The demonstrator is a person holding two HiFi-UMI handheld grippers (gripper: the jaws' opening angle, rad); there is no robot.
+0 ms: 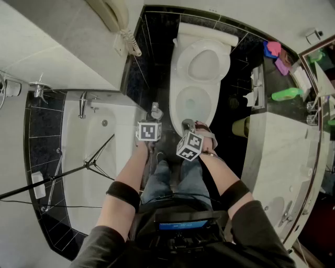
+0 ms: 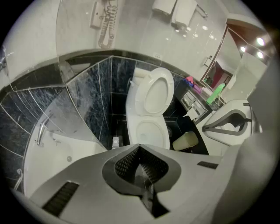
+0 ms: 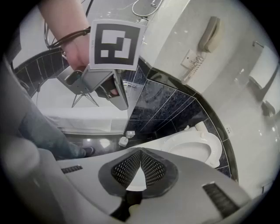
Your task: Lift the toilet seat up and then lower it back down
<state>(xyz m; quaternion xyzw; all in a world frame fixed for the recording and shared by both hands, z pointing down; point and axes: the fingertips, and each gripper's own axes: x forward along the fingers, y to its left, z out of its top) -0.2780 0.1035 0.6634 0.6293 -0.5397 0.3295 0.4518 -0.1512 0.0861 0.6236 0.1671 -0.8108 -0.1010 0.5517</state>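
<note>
The white toilet (image 1: 180, 78) stands ahead against dark tiles, with one oval part (image 1: 203, 62) raised against the tank above the open bowl (image 1: 193, 102). I cannot tell whether the raised part is the seat or the lid. My left gripper (image 1: 155, 111) hangs just left of the bowl's front, jaws shut and empty, pointing at the toilet (image 2: 148, 131). The right gripper (image 1: 187, 124) is at the bowl's front rim, pads meeting at the tip (image 3: 141, 151), holding nothing. In the right gripper view the toilet (image 3: 199, 146) lies to the right and the left gripper (image 3: 111, 92) above.
A bathtub (image 1: 89, 152) with a black tripod (image 1: 89, 166) lies at left. A wall phone (image 1: 112, 15) hangs above it. At right is a counter (image 1: 282, 136) with a green bottle (image 1: 285, 94), and a waste bin (image 1: 241, 127) beside the toilet. My legs (image 1: 172, 180) are just below the grippers.
</note>
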